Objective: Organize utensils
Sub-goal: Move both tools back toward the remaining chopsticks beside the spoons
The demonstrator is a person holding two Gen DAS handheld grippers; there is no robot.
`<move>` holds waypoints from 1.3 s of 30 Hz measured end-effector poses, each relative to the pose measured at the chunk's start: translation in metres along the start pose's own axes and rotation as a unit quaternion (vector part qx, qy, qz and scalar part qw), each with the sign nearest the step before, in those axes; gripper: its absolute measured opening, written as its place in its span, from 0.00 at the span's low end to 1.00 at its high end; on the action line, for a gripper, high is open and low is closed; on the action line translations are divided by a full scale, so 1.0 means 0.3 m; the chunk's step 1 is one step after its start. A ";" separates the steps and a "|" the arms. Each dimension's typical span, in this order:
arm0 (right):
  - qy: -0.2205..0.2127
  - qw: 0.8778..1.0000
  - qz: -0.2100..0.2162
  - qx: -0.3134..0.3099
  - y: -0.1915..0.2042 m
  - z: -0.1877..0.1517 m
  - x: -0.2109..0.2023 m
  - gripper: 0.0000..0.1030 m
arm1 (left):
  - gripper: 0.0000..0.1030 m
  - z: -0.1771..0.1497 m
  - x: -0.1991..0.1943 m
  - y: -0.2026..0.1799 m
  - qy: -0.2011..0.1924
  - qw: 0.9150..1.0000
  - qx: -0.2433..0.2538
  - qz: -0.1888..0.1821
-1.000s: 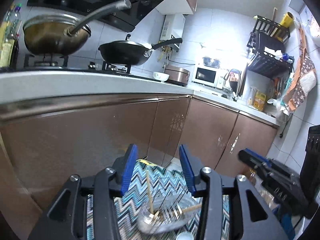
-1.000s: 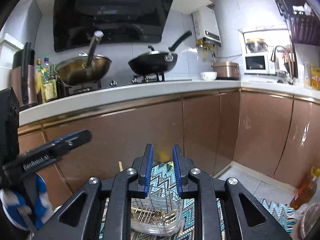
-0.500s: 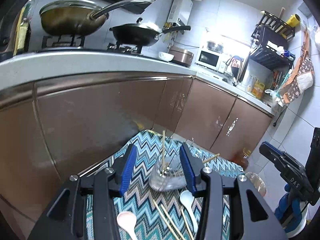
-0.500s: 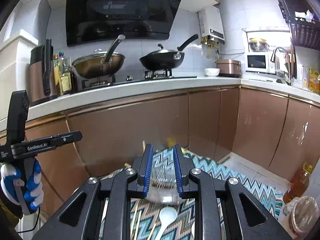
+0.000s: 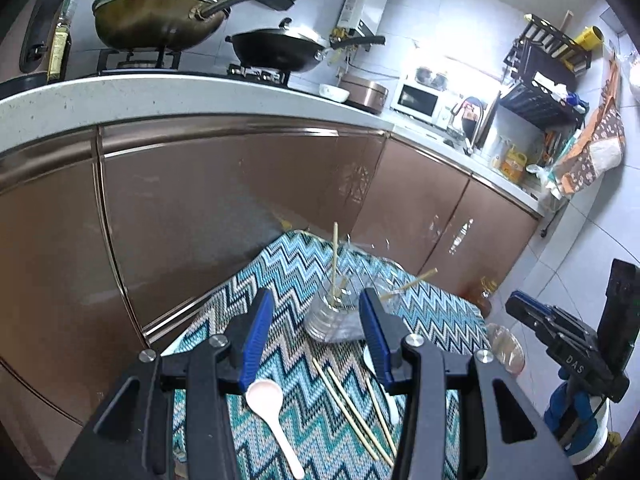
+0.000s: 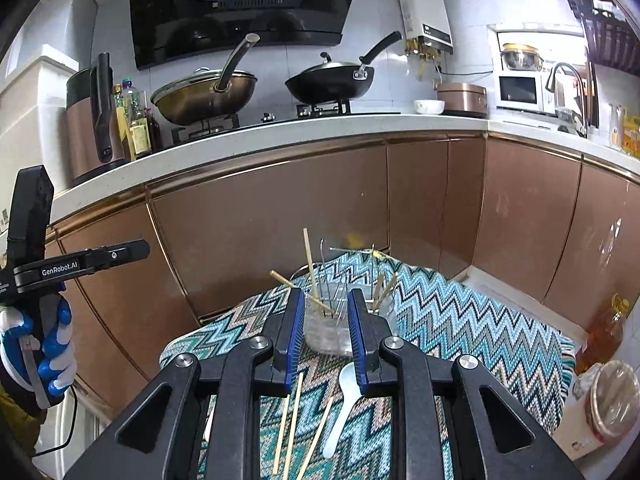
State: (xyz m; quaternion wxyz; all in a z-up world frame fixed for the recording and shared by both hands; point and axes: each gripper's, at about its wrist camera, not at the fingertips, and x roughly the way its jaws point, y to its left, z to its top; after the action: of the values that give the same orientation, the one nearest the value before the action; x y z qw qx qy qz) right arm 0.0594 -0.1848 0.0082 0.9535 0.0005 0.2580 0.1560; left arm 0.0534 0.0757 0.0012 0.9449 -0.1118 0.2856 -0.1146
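While both cameras looked toward the cabinets, we held the left hand-held gripper [image 5: 314, 330] released, its blue pads wide apart above the mat [image 5: 280, 272]. The right hand-held gripper [image 6: 323, 334] was also released, with a narrower gap and nothing between its pads. The holder [image 6: 334, 328] stood on the mat at twelve o'clock from both, with chopsticks [image 6: 310, 266] leaning inside. Loose chopsticks [image 5: 352, 408] lay at six o'clock from it, the pink spoon [image 5: 268, 404] at seven and the white spoon [image 6: 344, 400] beside the sticks.
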 end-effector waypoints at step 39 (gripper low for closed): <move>0.253 0.962 0.079 0.066 -0.063 -0.285 0.413 0.21 | 0.31 -0.316 0.588 -0.033 0.312 0.946 -0.086 -0.032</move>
State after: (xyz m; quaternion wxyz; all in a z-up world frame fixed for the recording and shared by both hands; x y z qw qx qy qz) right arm 0.1242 -0.1727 -0.1284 0.8399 0.0441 0.4992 0.2084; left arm 0.1412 0.0032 -0.1638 0.7914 -0.1601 0.5708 -0.1489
